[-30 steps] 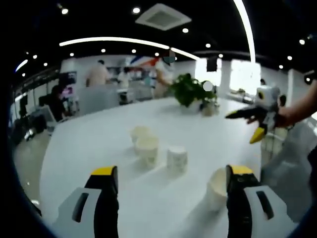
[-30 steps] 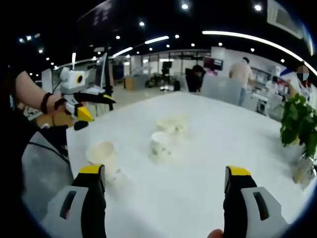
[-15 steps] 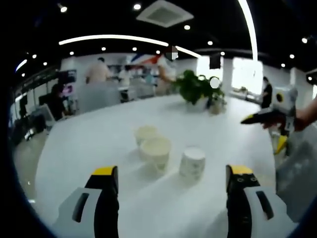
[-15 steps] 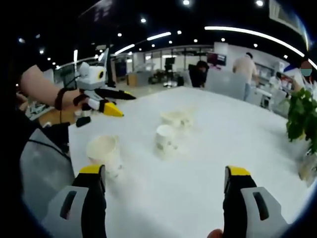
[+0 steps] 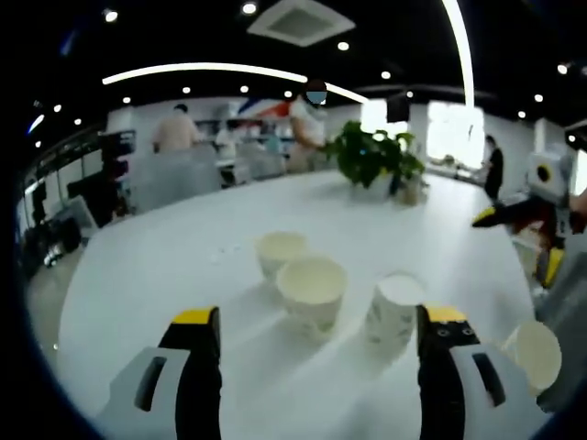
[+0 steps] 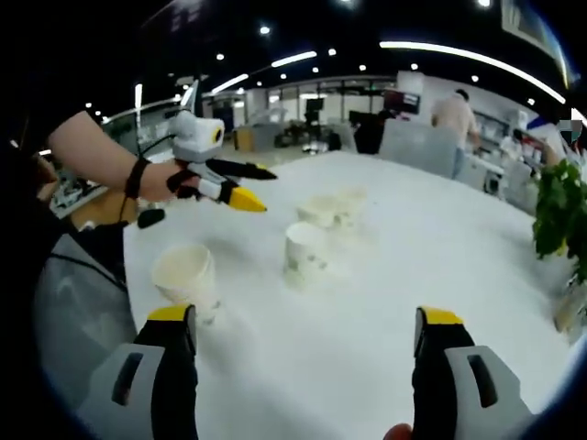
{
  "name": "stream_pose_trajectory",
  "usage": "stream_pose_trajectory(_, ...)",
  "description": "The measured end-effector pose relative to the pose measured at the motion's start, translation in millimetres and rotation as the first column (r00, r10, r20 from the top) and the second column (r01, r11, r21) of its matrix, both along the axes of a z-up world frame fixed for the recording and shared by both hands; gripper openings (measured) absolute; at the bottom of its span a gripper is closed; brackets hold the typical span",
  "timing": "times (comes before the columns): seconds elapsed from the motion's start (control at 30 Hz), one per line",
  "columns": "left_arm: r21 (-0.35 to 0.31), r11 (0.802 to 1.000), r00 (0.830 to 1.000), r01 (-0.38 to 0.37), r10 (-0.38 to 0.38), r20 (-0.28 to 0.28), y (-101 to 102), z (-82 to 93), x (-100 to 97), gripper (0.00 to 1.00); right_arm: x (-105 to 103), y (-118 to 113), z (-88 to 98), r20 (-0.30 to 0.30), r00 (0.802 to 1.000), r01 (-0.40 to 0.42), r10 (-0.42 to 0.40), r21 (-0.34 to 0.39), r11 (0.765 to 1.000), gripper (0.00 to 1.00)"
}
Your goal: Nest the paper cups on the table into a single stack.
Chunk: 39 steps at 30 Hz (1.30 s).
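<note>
Several white paper cups stand apart on the white table. In the left gripper view a far cup and a nearer cup stand close together, open side up. A third cup is by my right jaw and a fourth cup stands at the right edge. My left gripper is open just short of the nearer cup, holding nothing. In the right gripper view the left gripper hovers open above the table beside a patterned cup. My right gripper is open and empty, with one cup by its left jaw.
A potted plant stands at the table's far end, also the plant at the right edge. People and desks fill the office behind. The person's forearm reaches in from the left. Bare tabletop lies to the right of the cups.
The left gripper has moved in over the table toward the cups, which now look nearer and larger in its view. Both grippers stay open and the cups have not moved.
</note>
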<state>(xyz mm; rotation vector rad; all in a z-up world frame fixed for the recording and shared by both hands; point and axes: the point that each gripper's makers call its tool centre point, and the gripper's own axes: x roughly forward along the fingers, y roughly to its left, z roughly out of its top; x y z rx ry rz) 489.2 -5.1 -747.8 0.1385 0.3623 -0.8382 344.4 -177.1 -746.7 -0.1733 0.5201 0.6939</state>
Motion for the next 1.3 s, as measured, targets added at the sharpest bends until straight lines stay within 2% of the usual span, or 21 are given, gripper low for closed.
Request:
stream_pose_trajectory(0.17,0.015,1.0,1.0,0.015,-0.015,0.001,-9.4,-10.3,9.3,0.85,-0.7,-6.7,-5.3,-0.019,1.0,0.025,-0.025,0.002,1.0,0.97)
stream_pose_trajectory(0.33,0.009,1.0,1.0,0.018,-0.018,-0.005,-14.6,-18.5,16.8,0.85,-4.7,-3.9,-5.6,-0.027,0.999,0.031,-0.031,0.006,1.0,0.97)
stream_pose_trajectory(0.9,0.014,1.0,0.999,0.027,-0.027,0.019,-33.1,-33.2,44.8,0.79,-15.1,-11.8,-12.7,-0.066,0.996,0.065,-0.065,-0.005,0.998,0.97)
stream_pose_trajectory(1.07,0.003,1.0,0.999,0.028,-0.028,0.024,-35.1,-33.2,47.5,0.77,-15.0,-14.7,-16.3,-0.076,0.994,0.081,-0.081,-0.002,0.997,0.97)
stream_pose_trajectory(1.3,-0.013,0.999,0.999,0.034,-0.034,0.019,-36.9,-34.8,45.9,0.68,-14.8,-12.0,-16.6,-0.077,0.994,0.083,-0.083,0.001,0.997,0.96)
